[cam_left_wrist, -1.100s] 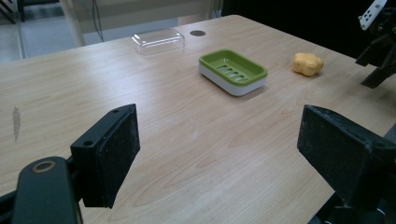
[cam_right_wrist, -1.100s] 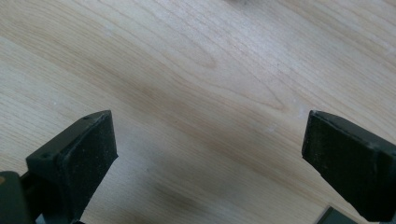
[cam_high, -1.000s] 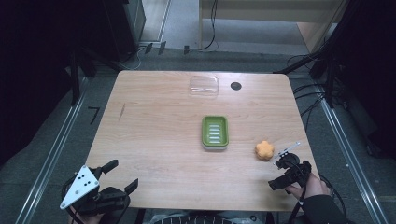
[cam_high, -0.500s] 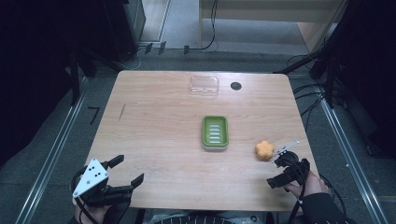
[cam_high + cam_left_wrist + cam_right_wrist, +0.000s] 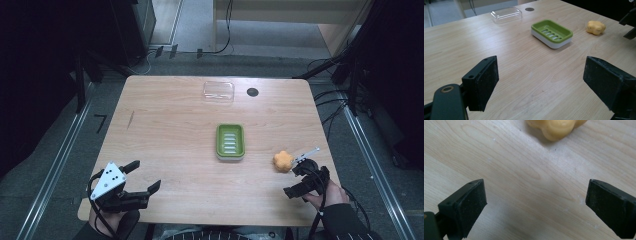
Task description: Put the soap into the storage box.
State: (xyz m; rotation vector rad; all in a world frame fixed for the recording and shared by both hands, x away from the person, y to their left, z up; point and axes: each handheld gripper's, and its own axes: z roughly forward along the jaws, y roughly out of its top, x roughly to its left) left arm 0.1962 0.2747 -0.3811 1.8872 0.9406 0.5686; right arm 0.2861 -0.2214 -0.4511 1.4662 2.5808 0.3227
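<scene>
Right gripper view looks down on the yellow, lumpy flower-shaped soap [image 5: 556, 128], which lies on the pale wooden table [image 5: 529, 182] just ahead of the right gripper [image 5: 535, 207], whose two black jaws stand wide apart with nothing between them. From the high view the same soap [image 5: 283, 161] sits near the table's right edge, just beside that gripper [image 5: 300, 181] and a little apart from the green rectangular slotted soap dish [image 5: 230, 142] at the table's middle. Farther back lies a clear plastic lid [image 5: 218, 92], with a small dark round hole [image 5: 252, 92] in the tabletop just beside it.

The left gripper [image 5: 142, 176] hovers at the near left corner, its jaws also spread and empty, well apart from everything; its own view shows the dish [image 5: 552, 33] and the soap [image 5: 596, 27] far ahead.

The step in hand looks like picking up the soap with the right gripper. To do it well, the gripper should ease forward until the soap lies squarely between the pads, come low enough to catch its widest part rather than its rounded top, and close gently, since a smooth, lobed bar may squirt sideways if pinched off-centre.
</scene>
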